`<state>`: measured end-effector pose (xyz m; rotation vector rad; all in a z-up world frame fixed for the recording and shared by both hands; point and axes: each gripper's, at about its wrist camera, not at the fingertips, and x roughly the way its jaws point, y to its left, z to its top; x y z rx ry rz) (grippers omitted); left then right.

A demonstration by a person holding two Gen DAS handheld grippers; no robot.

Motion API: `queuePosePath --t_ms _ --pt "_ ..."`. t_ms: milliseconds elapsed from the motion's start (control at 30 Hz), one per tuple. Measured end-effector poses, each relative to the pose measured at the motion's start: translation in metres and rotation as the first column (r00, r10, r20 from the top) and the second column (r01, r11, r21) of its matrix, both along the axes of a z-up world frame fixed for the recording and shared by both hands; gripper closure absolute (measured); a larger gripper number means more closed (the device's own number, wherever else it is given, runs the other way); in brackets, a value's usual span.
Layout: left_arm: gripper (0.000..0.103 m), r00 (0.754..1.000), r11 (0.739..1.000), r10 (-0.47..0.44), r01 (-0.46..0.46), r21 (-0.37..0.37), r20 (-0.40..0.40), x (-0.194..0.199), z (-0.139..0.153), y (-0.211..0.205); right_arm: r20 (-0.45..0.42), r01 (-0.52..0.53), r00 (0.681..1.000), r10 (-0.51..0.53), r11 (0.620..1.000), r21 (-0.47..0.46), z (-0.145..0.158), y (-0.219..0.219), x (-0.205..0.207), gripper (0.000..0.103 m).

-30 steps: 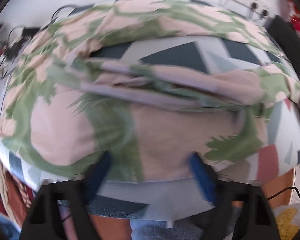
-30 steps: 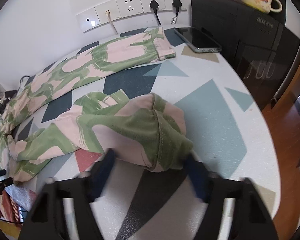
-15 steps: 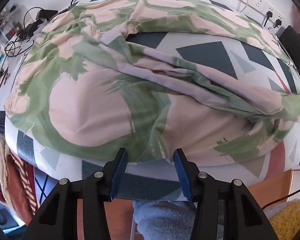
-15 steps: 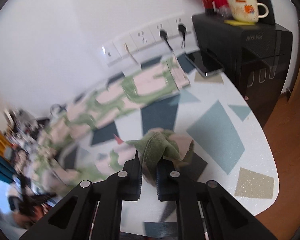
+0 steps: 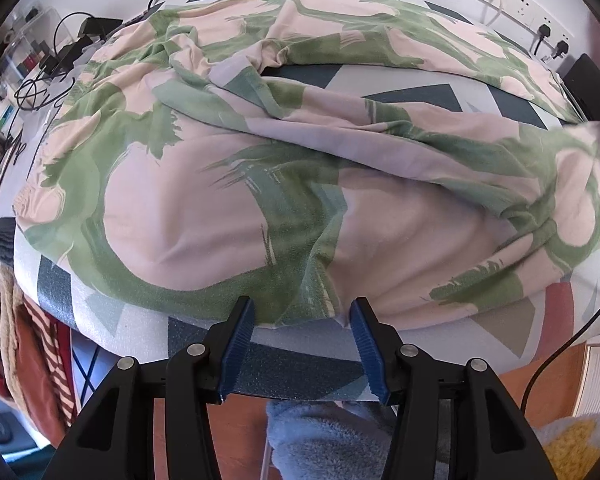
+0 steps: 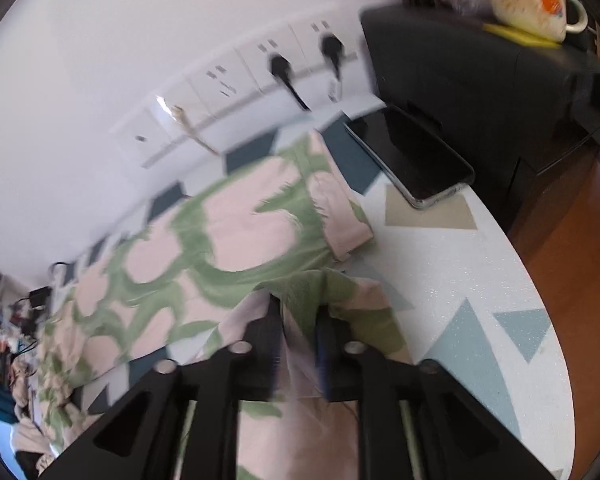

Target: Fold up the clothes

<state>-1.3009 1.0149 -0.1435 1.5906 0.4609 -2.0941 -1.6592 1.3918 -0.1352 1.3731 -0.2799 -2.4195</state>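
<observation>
- Pink-and-green garment (image 5: 228, 208) spread across the table (image 5: 100, 312), covering most of its geometric-patterned top; near hem close to the table's front edge, far part bunched toward the wall.
- Left gripper (image 5: 302, 322) poised at the table's front edge, jaws opening, blue pads (image 5: 240, 332) either side of the hem; cloth edge lying between them, not pinched.
- Right gripper (image 6: 298, 332) over the table's right half, jaws opening, a green fold of the garment (image 6: 236, 236) rising between the fingers; view blurred, cloth seemingly touching both pads.
- Folded-over leg end with pale cuff lying flat beyond that gripper, toward the table's back right.
- Phone (image 6: 410, 160), screen dark, flat on the table's far right corner, touching the black cabinet (image 6: 480, 84).
- Mug (image 6: 530, 2) with an orange fruit print on a yellow mat atop the cabinet, right of the table; no readable writing on it.
- Wall sockets (image 6: 236, 92) above the table's back edge, two black plugs in; no legible labels.
- Tangle of black cables (image 5: 44, 80) off the table's left end.
- No brand or text readable anywhere, blur too strong.
</observation>
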Motion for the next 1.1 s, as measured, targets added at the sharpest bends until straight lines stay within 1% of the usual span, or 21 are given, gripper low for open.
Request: queuePosePath --t_ms 33,67,100,167,233,300,367,500,567,633,767,800,833,867,900,933,1000,1033,1100 --pt "0.049 1.0 1.0 0.005 -0.005 0.003 -0.001 0.0 0.0 0.0 -0.018 0.007 1.0 -0.008 1.0 -0.014 0.004 0.005 0.002 0.04" --pt "0.049 1.0 1.0 0.009 -0.009 0.007 -0.003 0.0 0.0 0.0 -0.04 0.012 0.999 -0.013 0.999 -0.034 0.01 0.012 0.004 0.036" --pt "0.049 1.0 1.0 0.013 -0.013 0.01 -0.004 0.0 -0.001 0.0 -0.062 0.016 0.998 -0.019 0.998 -0.055 0.015 0.018 0.007 0.036" --pt "0.049 1.0 1.0 0.02 -0.02 0.014 -0.003 -0.001 -0.001 0.002 -0.065 0.01 0.998 -0.016 0.996 -0.085 0.023 0.032 0.017 0.036" --pt "0.048 1.0 1.0 0.026 -0.025 0.015 -0.004 -0.003 -0.001 0.004 -0.064 0.011 0.998 -0.016 0.997 -0.082 0.025 0.049 0.032 0.036" --pt "0.047 1.0 0.999 0.028 -0.028 0.015 -0.003 -0.005 -0.002 0.006 -0.055 0.023 0.998 -0.026 0.998 -0.055 0.021 0.065 0.048 0.036" --pt "0.046 1.0 0.999 0.029 -0.029 0.015 0.0 -0.007 -0.002 0.007 -0.021 0.038 0.999 -0.039 0.998 -0.04 0.009 0.08 0.066 0.036" --pt "0.044 1.0 0.999 0.029 -0.029 0.017 0.009 -0.012 -0.004 0.011 0.082 0.084 0.993 -0.082 0.996 -0.017 -0.026 0.098 0.093 0.037" --pt "0.044 0.999 0.999 0.029 -0.029 0.018 0.013 -0.014 -0.004 0.013 0.128 0.11 0.986 -0.105 0.994 -0.03 -0.042 0.101 0.1 0.037" --pt "0.043 0.999 0.999 0.029 -0.03 0.019 0.016 -0.015 -0.005 0.013 0.152 0.126 0.982 -0.116 0.99 -0.06 -0.051 0.099 0.103 0.038" --pt "0.043 0.999 0.999 0.031 -0.031 0.019 0.021 -0.017 -0.005 0.008 0.12 0.079 0.99 -0.072 0.995 -0.059 -0.052 0.075 0.102 0.038" --pt "0.043 0.999 0.999 0.031 -0.032 0.02 0.022 -0.017 -0.005 0.008 0.101 0.073 0.992 -0.069 0.997 -0.038 -0.051 0.069 0.102 0.039" --pt "0.043 0.999 0.999 0.032 -0.032 0.02 0.023 -0.017 -0.005 0.006 0.091 0.061 0.994 -0.059 0.998 -0.026 -0.05 0.064 0.101 0.059" --pt "0.043 0.999 0.999 0.032 -0.033 0.021 0.024 -0.016 -0.005 0.005 0.102 0.053 0.993 -0.05 0.998 -0.019 -0.051 0.061 0.1 0.089" --pt "0.043 0.999 0.999 0.032 -0.032 0.023 0.025 -0.014 -0.004 0.002 0.117 0.058 0.992 -0.056 0.998 -0.013 -0.052 0.061 0.099 0.093" --pt "0.043 0.999 0.999 0.031 -0.032 0.025 0.026 -0.013 -0.005 -0.001 0.116 0.077 0.99 -0.075 0.997 -0.017 -0.05 0.064 0.101 0.093" --pt "0.041 0.999 0.999 0.027 -0.027 0.033 0.022 -0.01 -0.004 -0.007 0.075 0.132 0.989 -0.131 0.991 -0.013 -0.038 0.075 0.107 0.094" --pt "0.035 1.0 0.999 0.021 -0.021 0.041 0.019 -0.01 -0.004 -0.008 0.058 0.16 0.986 -0.159 0.987 -0.009 -0.031 0.083 0.111 0.094" --pt "0.027 1.0 0.999 0.004 -0.004 0.048 0.014 -0.012 -0.006 -0.016 0.042 0.205 0.978 -0.205 0.979 -0.002 -0.022 0.098 0.118 0.094"
